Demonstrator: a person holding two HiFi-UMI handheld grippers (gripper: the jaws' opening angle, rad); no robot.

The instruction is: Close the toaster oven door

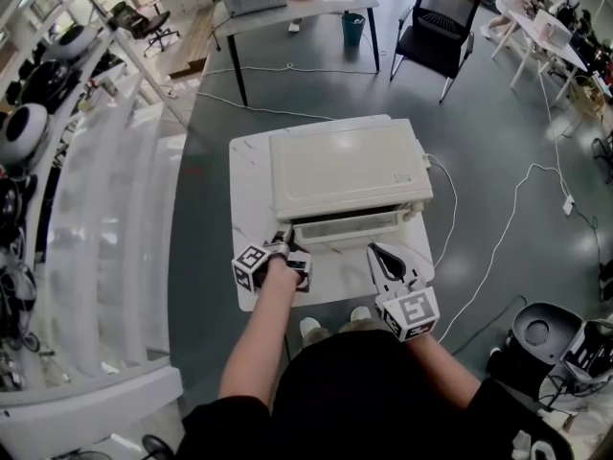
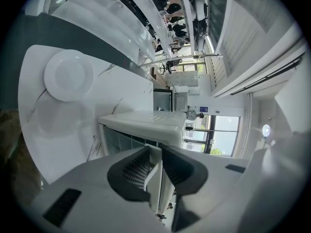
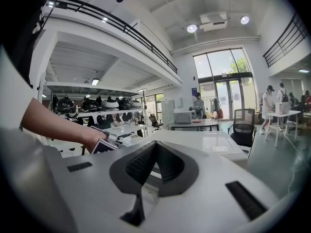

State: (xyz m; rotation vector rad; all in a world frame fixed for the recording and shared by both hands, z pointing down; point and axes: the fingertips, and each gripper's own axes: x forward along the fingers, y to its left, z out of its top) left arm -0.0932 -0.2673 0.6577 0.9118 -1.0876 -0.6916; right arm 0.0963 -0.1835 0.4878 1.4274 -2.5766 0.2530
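A white toaster oven [image 1: 345, 171] stands on a small white marbled table [image 1: 251, 161]. Its door [image 1: 347, 228] faces me and looks slightly ajar. My left gripper [image 1: 284, 242] is at the door's left front corner. In the left gripper view a thin white door edge [image 2: 156, 178] lies between the jaws of that gripper [image 2: 158, 166], with a slim gap at the ribbed pad, so it reads as open. My right gripper [image 1: 375, 252] hovers at the door's right side. Its tips [image 3: 154, 152] meet with nothing between them, and the oven top [image 3: 209, 142] lies just beyond.
A power cable [image 1: 498, 247] trails from the oven's right side across the grey floor. A black chair [image 1: 436, 27] and a grey table [image 1: 287, 8] stand behind. White shelving with gear [image 1: 57, 161] runs along the left. A round white disc [image 2: 68, 74] shows on the marbled surface.
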